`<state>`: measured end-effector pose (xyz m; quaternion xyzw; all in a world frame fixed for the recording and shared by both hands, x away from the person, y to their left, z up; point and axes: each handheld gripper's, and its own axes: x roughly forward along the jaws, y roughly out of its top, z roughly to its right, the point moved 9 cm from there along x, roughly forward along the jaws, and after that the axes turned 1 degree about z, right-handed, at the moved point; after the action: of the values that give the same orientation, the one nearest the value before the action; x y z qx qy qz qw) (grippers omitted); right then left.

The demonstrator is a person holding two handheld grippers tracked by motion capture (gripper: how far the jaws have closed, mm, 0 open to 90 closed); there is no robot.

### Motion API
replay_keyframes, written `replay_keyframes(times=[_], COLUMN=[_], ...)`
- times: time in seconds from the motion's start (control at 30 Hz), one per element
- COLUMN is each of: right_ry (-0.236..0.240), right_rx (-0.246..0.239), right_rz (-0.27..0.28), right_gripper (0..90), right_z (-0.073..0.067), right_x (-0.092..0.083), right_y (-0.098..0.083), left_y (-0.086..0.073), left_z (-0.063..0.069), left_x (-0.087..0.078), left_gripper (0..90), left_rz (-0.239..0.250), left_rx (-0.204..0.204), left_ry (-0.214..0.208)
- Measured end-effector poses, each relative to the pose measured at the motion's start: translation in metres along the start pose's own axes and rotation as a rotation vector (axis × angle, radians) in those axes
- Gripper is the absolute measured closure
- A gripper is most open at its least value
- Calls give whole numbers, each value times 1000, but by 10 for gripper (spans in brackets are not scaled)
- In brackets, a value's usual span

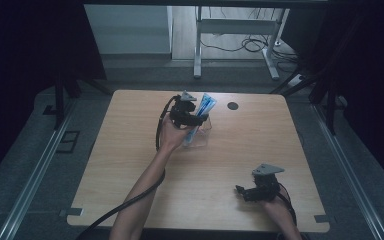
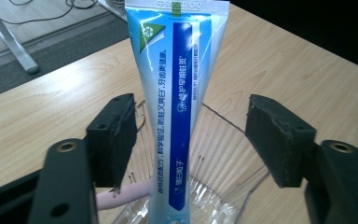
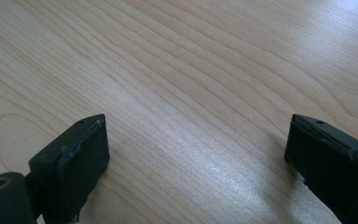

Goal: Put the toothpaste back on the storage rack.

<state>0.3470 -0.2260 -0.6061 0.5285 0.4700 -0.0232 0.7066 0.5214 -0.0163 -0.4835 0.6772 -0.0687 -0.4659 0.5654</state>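
Over the glass cup (image 2: 223,186), left tool (image 2: 191,135) spread wide around upright toothpaste tube (image 2: 179,93), apparently releasing it; right tool (image 3: 196,163) wide, empty, parked on table (image 3: 177,70).

Words on the blue tube

We see a toothpaste tube (image 2: 179,93) with Chinese words running down its dark blue stripe and beside it in small dark print. We cannot read them well. A green corner near the top has a white round arrows sign.
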Motion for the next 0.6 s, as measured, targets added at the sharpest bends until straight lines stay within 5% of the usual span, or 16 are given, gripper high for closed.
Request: replay_keyframes(times=[0.4, 0.6], right_ry=[0, 0], right_rx=[0, 0], right_rz=[0, 0], right_gripper=[61, 61], right_z=[0, 0], right_x=[0, 0], right_y=[0, 0], left_y=[-6, -8], left_z=[5, 8], left_x=[-7, -12], left_gripper=[147, 133], left_rz=[-32, -37], left_rx=[-6, -1], left_ry=[-36, -49])
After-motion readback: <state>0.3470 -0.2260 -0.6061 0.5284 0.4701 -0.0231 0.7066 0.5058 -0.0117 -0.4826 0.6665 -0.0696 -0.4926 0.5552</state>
